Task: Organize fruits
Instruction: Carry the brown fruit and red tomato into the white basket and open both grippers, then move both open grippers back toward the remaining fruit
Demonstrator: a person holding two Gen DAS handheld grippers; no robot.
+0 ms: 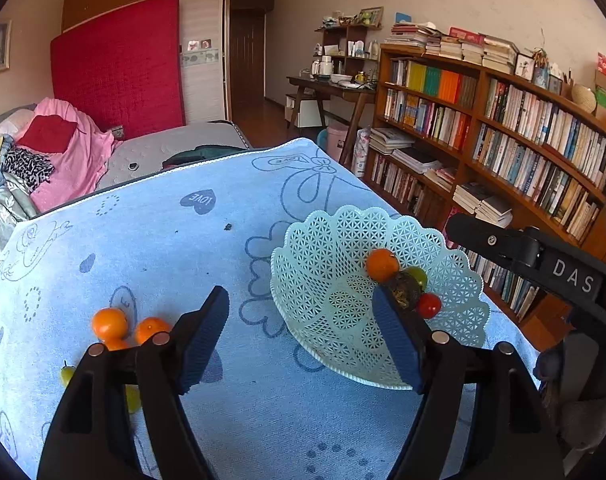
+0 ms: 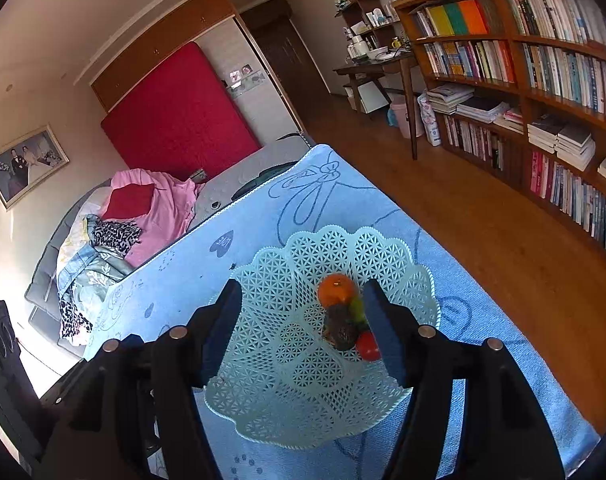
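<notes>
A pale green lattice basket [image 1: 331, 264] [image 2: 287, 380] sits on the blue towel-covered table [image 1: 175, 240]. Inside it lie an orange [image 1: 381, 265] [image 2: 335, 289], a dark rough fruit [image 1: 403, 291] [image 2: 341, 330], a small green fruit [image 1: 418, 276] [image 2: 357, 307] and a small red fruit [image 1: 429, 305] [image 2: 367, 346]. Outside the basket, at the left, lie two oranges [image 1: 109, 323] [image 1: 151, 329] and green fruits [image 1: 67, 374], partly hidden by my left gripper [image 1: 301, 316]. That gripper is open with nothing between its fingers. My right gripper [image 2: 301, 312] hangs open over the basket, with nothing held.
The table's far edge meets a bed with pink bedding [image 1: 63, 160] [image 2: 151, 208]. A tall bookcase [image 1: 503, 132] [image 2: 543, 100] stands at the right, across a strip of wooden floor [image 2: 483, 220]. The right gripper's black arm [image 1: 543, 260] reaches in from the right.
</notes>
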